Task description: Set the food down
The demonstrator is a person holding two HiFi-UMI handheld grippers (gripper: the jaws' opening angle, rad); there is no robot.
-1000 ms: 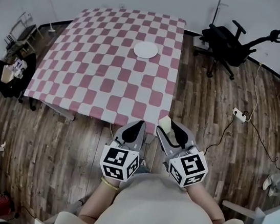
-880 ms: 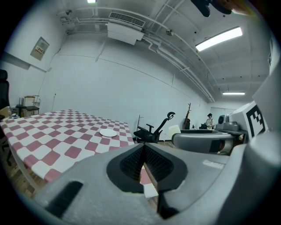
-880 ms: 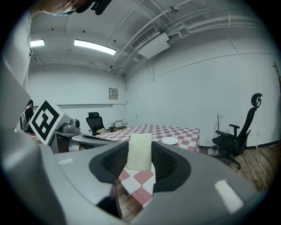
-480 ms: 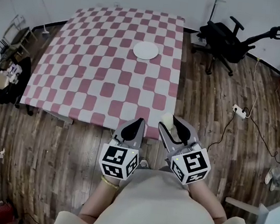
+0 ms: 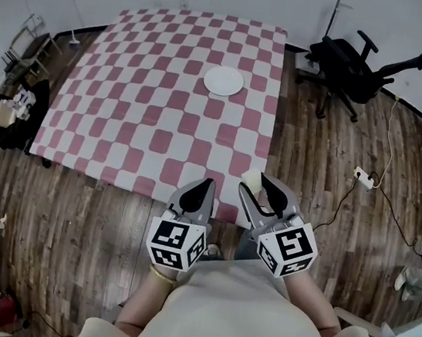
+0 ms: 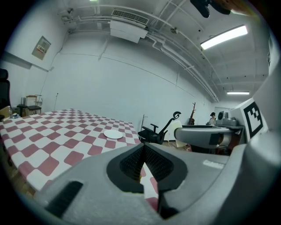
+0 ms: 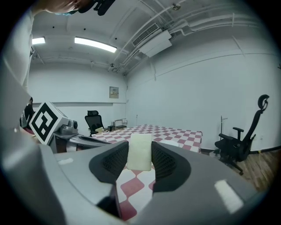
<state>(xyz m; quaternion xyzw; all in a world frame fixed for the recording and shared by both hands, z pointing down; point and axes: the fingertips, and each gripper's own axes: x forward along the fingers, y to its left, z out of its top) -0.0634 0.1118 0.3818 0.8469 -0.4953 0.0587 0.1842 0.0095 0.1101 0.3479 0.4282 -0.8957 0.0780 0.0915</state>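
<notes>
Pale food block pinched in right tongs (its sides covered), left tongs pressed together, empty.

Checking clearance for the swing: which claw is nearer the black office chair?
Right. The right claw, shut on the food, lies nearer the chair, which stands ahead to its right; the left claw, shut and empty, is beside it on the far side.
</notes>
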